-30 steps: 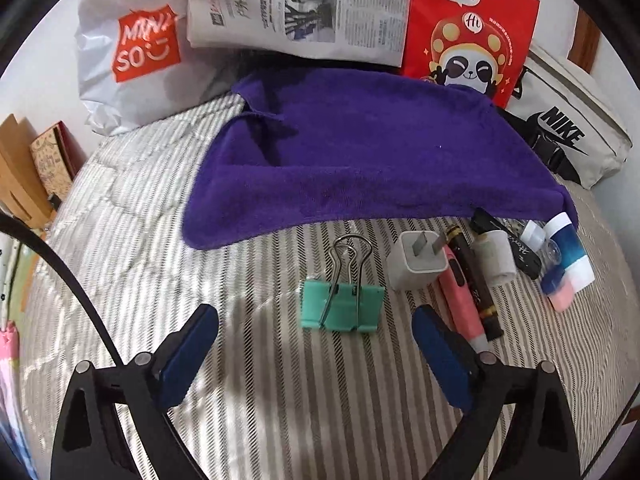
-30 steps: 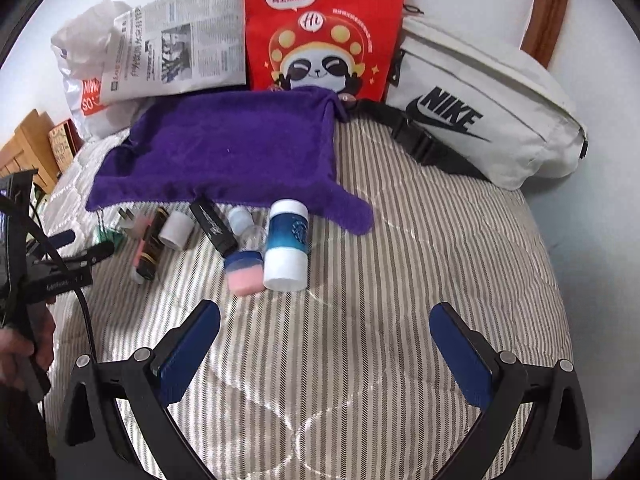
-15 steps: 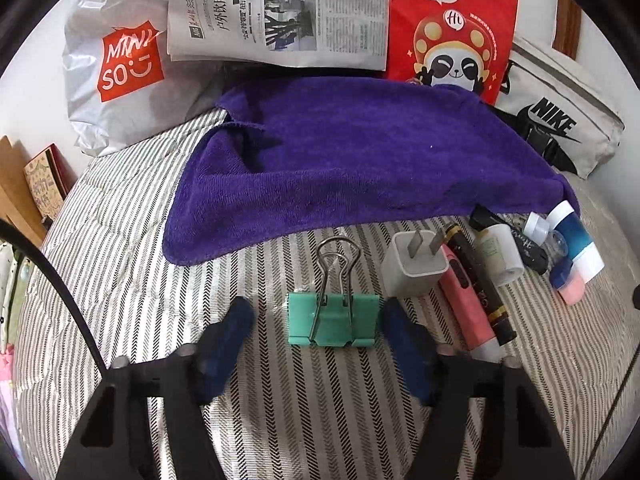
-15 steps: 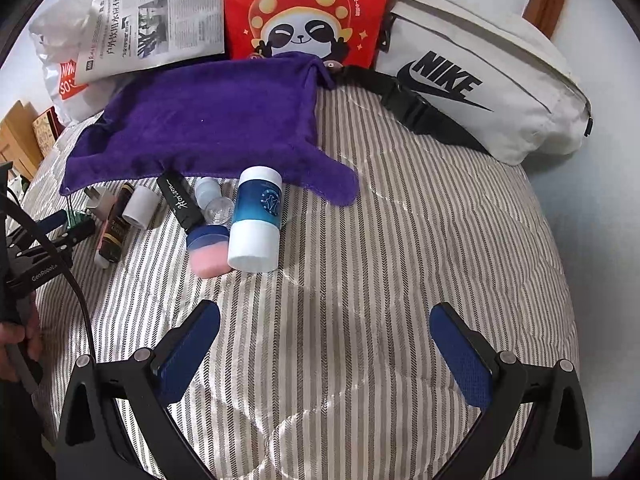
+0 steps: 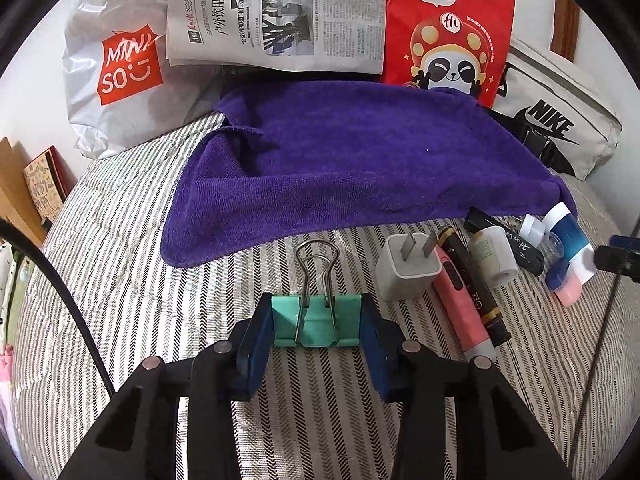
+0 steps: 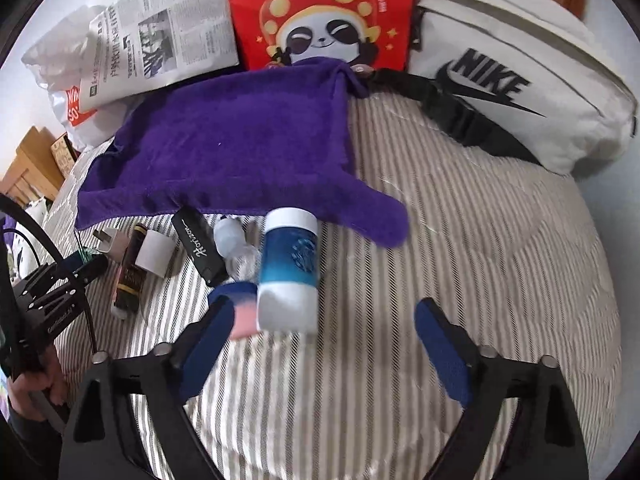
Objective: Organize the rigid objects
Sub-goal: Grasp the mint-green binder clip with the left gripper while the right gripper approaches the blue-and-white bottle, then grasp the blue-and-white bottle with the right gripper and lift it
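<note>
The left tongs (image 5: pixel 316 334) are closing around the green binder clip (image 5: pixel 316 322), one blue pad against each end of its body, so the clip is pinched between them while it is lying on the striped bed cover (image 5: pixel 120 280). The clip's wire handles are pointing away from the camera toward the purple towel (image 5: pixel 352 160).

Just to the right of the clip, a white plug adapter (image 5: pixel 406 268) is lying prongs-up, and beside it a pink pen-like tube (image 5: pixel 464 304) and a black tube with gold bands (image 5: pixel 474 280) are lying side by side, touching. A small white tube (image 5: pixel 494 256) and a black case with script lettering (image 5: pixel 508 240) are following farther right.

The right tongs (image 6: pixel 320 340) are narrowing but standing wide, with nothing pressed between the pads. The lower end of a blue and white bottle (image 6: pixel 290 272) is sitting between them, nearer the left pad, and a pink and blue container (image 6: pixel 240 308) is touching that left pad from behind. A small clear bottle (image 6: pixel 236 244) is lying just behind these, at the towel's edge.

Along the back, a Miniso plastic bag (image 5: pixel 116 76), a folded newspaper (image 5: pixel 280 16), a red panda bag (image 5: pixel 448 28) and a white Nike pouch (image 6: pixel 516 72) are leaning against the wall. A person's hand (image 6: pixel 28 392) is gripping the left device's handle at the left edge of the right wrist view.
</note>
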Action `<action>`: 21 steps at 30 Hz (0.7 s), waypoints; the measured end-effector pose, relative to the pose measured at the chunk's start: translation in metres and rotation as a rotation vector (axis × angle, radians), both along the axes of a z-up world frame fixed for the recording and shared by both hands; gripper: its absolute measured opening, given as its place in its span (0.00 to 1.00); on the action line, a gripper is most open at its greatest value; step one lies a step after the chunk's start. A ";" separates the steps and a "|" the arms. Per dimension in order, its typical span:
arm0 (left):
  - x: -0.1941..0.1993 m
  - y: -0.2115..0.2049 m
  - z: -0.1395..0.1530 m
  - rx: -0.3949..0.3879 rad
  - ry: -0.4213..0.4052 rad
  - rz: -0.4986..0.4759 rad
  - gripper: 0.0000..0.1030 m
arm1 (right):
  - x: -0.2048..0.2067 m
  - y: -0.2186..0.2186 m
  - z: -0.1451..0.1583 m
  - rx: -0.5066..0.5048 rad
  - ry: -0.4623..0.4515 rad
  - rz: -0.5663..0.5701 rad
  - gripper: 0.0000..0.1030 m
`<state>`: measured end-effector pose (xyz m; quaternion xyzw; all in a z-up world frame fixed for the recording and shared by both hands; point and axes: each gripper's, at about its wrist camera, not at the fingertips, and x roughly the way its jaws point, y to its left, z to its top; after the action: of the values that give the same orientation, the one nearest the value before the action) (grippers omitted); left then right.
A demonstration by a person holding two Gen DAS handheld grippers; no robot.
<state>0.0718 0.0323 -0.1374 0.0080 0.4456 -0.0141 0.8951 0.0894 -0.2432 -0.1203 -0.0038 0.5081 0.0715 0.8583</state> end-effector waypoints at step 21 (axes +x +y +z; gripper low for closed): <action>0.000 0.000 0.000 -0.004 0.000 0.001 0.38 | 0.028 0.013 -0.030 -0.062 0.023 0.059 0.51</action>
<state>0.0715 0.0328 -0.1377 0.0059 0.4455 -0.0146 0.8951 0.1179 -0.2302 -0.1506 -0.0444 0.5197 0.0813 0.8493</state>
